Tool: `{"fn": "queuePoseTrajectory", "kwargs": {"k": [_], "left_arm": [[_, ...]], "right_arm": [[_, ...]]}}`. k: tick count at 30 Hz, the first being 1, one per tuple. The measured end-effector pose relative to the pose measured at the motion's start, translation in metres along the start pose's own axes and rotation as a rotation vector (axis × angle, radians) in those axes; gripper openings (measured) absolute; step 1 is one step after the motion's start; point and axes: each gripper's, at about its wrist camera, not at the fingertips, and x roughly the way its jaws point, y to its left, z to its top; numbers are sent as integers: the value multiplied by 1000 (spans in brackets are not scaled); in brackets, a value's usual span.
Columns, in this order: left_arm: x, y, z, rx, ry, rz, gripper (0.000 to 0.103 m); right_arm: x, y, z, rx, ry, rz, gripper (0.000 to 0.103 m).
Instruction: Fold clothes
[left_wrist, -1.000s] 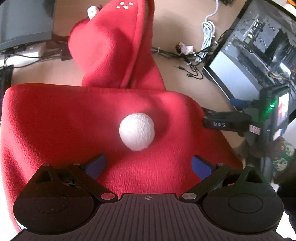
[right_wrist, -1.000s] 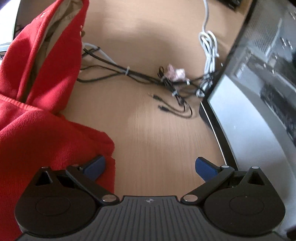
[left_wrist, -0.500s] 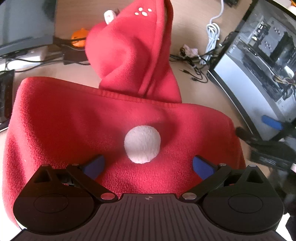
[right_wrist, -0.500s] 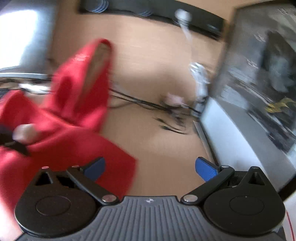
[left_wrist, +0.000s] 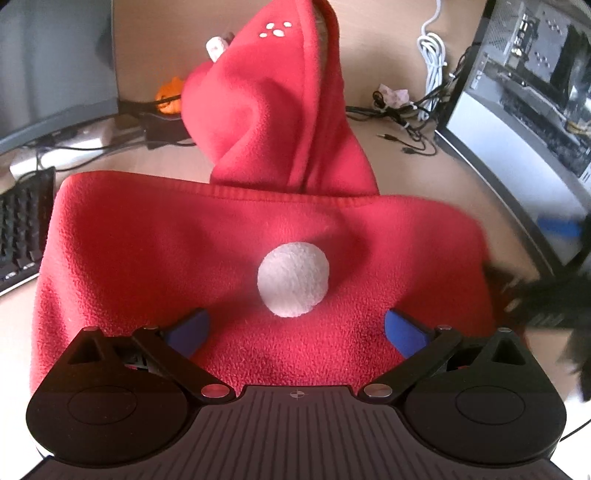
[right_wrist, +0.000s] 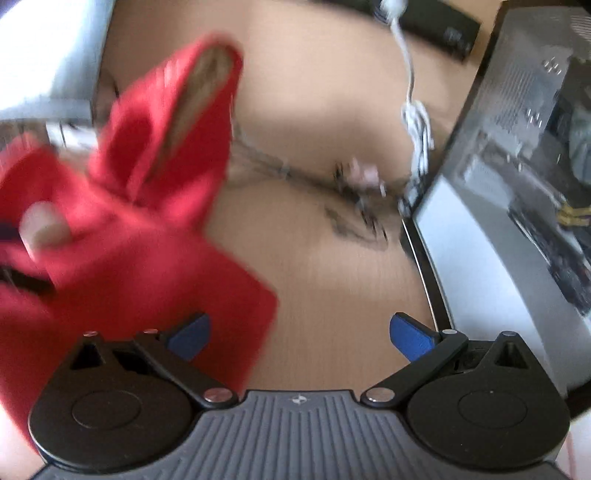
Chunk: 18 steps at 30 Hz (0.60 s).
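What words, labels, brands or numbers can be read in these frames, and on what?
None can be read.
Black box at the desk's far edge: a pale label, too blurred to read.
Keyboard: key markings too small to read.
Red fleece hoodie: only white paw-print dots on the hood, no lettering.
Claw bodies: a small round emblem on each, no text.
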Motion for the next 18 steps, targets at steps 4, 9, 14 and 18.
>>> {"fn": "queuePoseTrajectory", "kwargs": {"k": [4,9,14,18], "left_arm": [[2,0,1,-16,3,4,103],[4,-2,2,-10,8,14,103],[-18,6,-2,-48,39,-81,103],[-34,16,-12,-109,99,-220,103]], "right_arm": [[-3,-4,29,94,-94,75,103],[37,33,37,-39,-62,29,103],[73,53,23,-186,-1,-43,103],[65,48,30,-217,-35,-41,103]]}}
